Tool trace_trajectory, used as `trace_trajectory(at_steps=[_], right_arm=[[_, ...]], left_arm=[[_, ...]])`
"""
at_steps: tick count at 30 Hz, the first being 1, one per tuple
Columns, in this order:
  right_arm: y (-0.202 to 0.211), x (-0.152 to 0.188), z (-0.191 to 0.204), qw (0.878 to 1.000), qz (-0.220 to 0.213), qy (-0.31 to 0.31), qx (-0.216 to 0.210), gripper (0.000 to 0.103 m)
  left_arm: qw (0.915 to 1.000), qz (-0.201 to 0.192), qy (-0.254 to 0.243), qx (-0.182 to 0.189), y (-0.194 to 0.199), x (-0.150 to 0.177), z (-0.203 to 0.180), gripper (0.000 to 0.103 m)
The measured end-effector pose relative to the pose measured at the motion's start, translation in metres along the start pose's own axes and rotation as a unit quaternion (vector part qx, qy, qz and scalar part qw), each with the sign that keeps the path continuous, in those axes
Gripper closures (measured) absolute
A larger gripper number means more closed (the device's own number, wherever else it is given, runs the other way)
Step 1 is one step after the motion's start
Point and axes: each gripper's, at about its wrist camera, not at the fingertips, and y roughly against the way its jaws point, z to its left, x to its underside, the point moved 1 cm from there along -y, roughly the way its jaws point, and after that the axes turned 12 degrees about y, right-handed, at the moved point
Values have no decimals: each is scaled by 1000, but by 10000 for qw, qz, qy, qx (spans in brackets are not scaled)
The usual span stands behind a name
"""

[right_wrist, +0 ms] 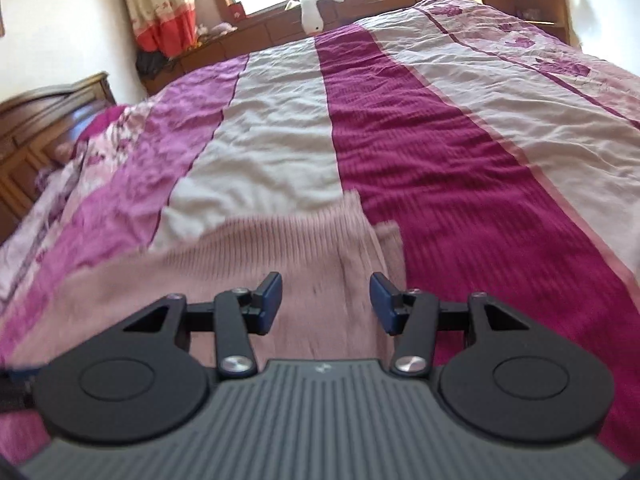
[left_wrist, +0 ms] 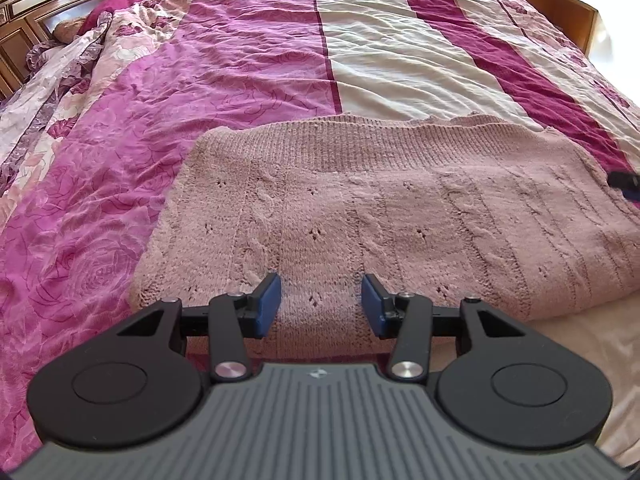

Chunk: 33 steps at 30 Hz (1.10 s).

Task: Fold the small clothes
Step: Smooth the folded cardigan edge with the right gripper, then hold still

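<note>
- left gripper (left_wrist: 321, 305): jaws spread, nothing pinched, over near edge of one pink knit sweater (left_wrist: 360, 216)
- right gripper (right_wrist: 326, 303): jaws spread, empty, above sweater's right end
- sweater flat on one striped bedspread (left_wrist: 248, 60)
- right view blurred; sweater's near edge hidden by grippers

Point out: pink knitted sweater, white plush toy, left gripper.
pink knitted sweater (left_wrist: 360, 208), left wrist view, middle of knit panel
white plush toy (right_wrist: 312, 12), right wrist view, its body
left gripper (left_wrist: 321, 304), left wrist view, between fingertips
</note>
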Motion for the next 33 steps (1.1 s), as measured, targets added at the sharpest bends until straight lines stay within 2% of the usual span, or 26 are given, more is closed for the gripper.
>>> trace_trajectory(at_steps=[7, 12, 17, 22, 27, 33], right_arm=[[25, 24, -5, 9999, 116, -54, -6, 51], [22, 41, -14, 9990, 357, -251, -11, 51], [19, 57, -24, 9977, 280, -582, -205, 49], [18, 57, -28, 9965, 264, -725, -309, 48], [9, 55, -33, 9942, 248, -918, -500, 41], [4, 59, -49, 9851, 156, -1493, -837, 39]], left_arm=[[10000, 17, 30, 78, 18, 5, -3, 50], [10000, 61, 6, -7, 30, 12, -3, 50], [9998, 128, 98, -119, 37, 18, -1, 50], [9993, 242, 158, -251, 39, 24, 1, 50], [9983, 368, 211, -400, 34, 30, 1, 50], [9974, 460, 300, -461, 32, 33, 3, 50]])
